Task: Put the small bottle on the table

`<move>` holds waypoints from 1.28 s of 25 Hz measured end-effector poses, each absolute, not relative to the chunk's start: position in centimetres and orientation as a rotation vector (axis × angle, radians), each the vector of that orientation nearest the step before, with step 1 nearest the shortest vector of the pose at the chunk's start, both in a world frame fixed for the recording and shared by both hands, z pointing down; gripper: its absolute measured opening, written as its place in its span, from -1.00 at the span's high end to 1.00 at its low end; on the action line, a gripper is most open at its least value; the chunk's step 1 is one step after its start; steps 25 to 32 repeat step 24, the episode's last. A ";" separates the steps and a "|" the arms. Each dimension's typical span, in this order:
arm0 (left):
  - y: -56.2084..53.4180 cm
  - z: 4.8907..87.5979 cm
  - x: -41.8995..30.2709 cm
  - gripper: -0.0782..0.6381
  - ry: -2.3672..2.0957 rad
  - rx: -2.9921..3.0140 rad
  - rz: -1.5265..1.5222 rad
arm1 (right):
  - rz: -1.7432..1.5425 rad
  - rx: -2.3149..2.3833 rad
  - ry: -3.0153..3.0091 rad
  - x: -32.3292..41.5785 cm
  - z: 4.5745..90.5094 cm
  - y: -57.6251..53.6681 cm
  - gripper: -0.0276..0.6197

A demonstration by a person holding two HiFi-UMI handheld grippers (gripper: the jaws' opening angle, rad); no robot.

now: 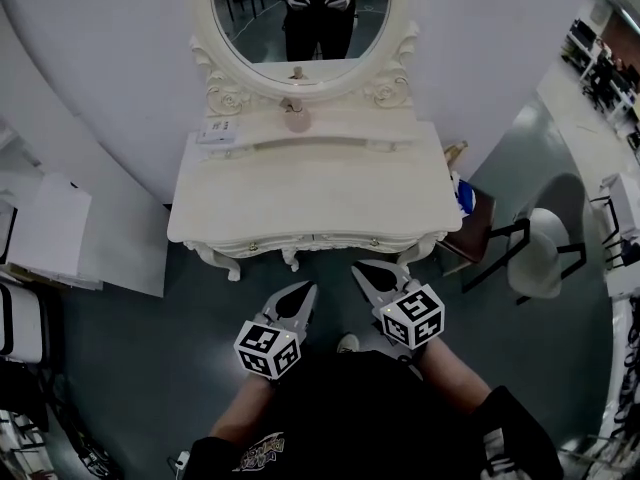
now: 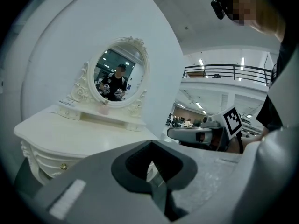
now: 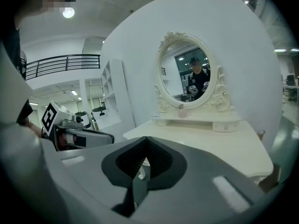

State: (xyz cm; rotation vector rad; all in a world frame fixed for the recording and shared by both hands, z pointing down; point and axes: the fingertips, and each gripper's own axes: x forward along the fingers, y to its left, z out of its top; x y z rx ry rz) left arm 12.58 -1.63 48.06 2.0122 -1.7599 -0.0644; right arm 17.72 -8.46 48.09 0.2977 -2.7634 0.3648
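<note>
In front of a white vanity desk (image 1: 310, 203), I hold my left hand-held gripper (image 1: 300, 303) and right hand-held gripper (image 1: 372, 280) short of its front edge, each with jaws together and nothing between them. The small bottle (image 1: 297, 119), pale pink, stands upright on the raised shelf (image 1: 350, 128) at the foot of the oval mirror (image 1: 262, 40), not on the bare main top below. If that shelf counts as the desk, the bottle sits where it belongs; if the lower top is meant, a carry is left. Only the head view shows both grippers over the floor; only the gripper views show the closed jaws close up.
</note>
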 end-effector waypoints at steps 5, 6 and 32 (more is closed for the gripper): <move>-1.8 48.0 13.8 0.78 -1.771 2.010 -0.028 | 0.407 0.286 -2.783 18.7 48.5 -9.3 0.83; -1.9 48.0 13.9 0.78 -1.772 2.010 -0.020 | 0.415 0.287 -2.787 18.7 48.6 -9.5 0.82; -4.4 49.0 13.9 0.78 -1.729 2.027 0.018 | 0.465 0.320 -2.761 19.3 50.2 -11.4 0.83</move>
